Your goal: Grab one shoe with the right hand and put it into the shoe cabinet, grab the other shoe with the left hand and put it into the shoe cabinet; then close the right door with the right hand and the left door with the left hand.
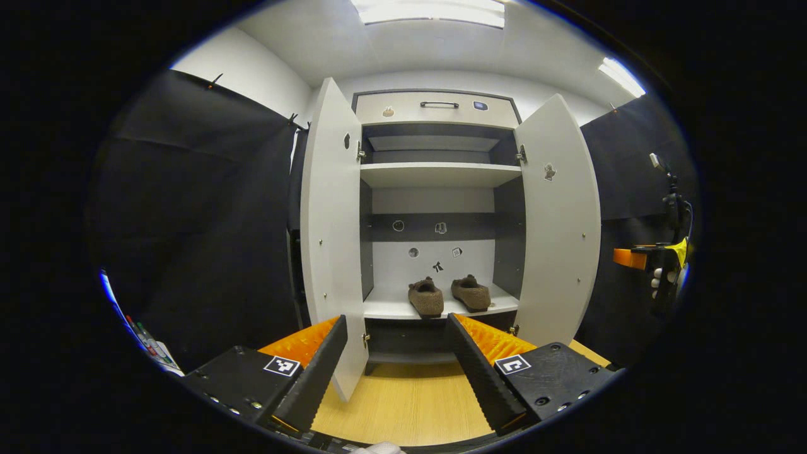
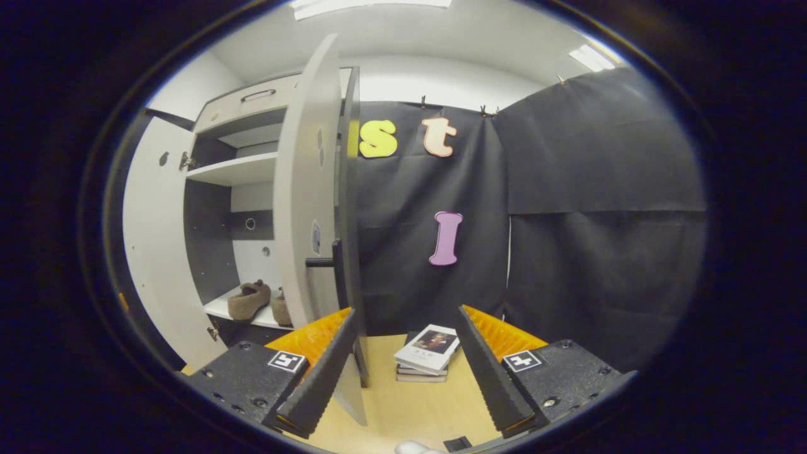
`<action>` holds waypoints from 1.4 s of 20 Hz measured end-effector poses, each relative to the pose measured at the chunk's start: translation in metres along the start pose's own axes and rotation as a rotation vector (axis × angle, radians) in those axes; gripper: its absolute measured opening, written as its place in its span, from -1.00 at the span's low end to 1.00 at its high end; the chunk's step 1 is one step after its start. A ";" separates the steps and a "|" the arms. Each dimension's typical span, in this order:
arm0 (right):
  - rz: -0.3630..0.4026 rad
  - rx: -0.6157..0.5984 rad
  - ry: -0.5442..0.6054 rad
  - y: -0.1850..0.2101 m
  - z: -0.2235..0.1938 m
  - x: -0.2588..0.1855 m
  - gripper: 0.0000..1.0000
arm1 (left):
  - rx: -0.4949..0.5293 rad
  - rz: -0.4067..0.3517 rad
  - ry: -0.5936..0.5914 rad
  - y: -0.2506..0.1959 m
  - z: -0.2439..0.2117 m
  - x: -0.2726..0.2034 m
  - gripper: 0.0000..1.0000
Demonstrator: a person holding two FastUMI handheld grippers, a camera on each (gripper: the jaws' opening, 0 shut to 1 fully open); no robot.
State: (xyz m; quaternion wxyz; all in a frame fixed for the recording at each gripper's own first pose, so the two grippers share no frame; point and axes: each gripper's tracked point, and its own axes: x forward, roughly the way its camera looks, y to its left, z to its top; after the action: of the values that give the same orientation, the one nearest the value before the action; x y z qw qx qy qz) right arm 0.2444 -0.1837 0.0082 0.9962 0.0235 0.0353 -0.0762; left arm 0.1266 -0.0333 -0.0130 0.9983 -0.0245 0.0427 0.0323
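Note:
The white shoe cabinet (image 1: 435, 173) stands with both doors swung wide. Two brown fuzzy shoes sit side by side on its low shelf, one at the left (image 1: 425, 297) and one at the right (image 1: 471, 292). My left gripper (image 1: 396, 320) faces the cabinet from a distance, open, with nothing between its fingers. The left door (image 1: 331, 239) and right door (image 1: 558, 227) flank the opening. My right gripper (image 2: 406, 311) is open and empty just beside the right door (image 2: 309, 208), seen nearly edge-on, with its dark handle (image 2: 323, 261) above the left finger. Both shoes (image 2: 249, 299) show past that door.
A small stack of books (image 2: 425, 359) lies on the wooden floor (image 2: 410, 410) ahead of the right gripper. Black cloth walls (image 1: 202, 221) close in both sides of the cabinet. The other gripper, held by a hand (image 1: 657, 277), shows at the far right of the left gripper view.

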 end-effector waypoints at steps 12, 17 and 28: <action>0.081 -0.040 0.022 0.027 0.001 0.034 0.89 | -0.007 0.065 0.028 0.000 -0.014 0.000 0.92; 0.139 -0.012 0.037 0.075 -0.007 0.023 0.87 | -0.016 0.071 0.037 0.026 -0.018 -0.006 0.92; 0.256 0.016 0.039 0.178 -0.023 -0.003 0.93 | -0.008 0.086 0.058 0.092 -0.023 -0.019 0.92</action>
State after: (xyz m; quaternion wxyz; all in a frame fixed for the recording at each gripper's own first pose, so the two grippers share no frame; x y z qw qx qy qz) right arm 0.2677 -0.0063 -0.0071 0.9967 0.0373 0.0509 0.0518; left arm 0.0998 0.0562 -0.0388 0.9942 -0.0277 0.0725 0.0747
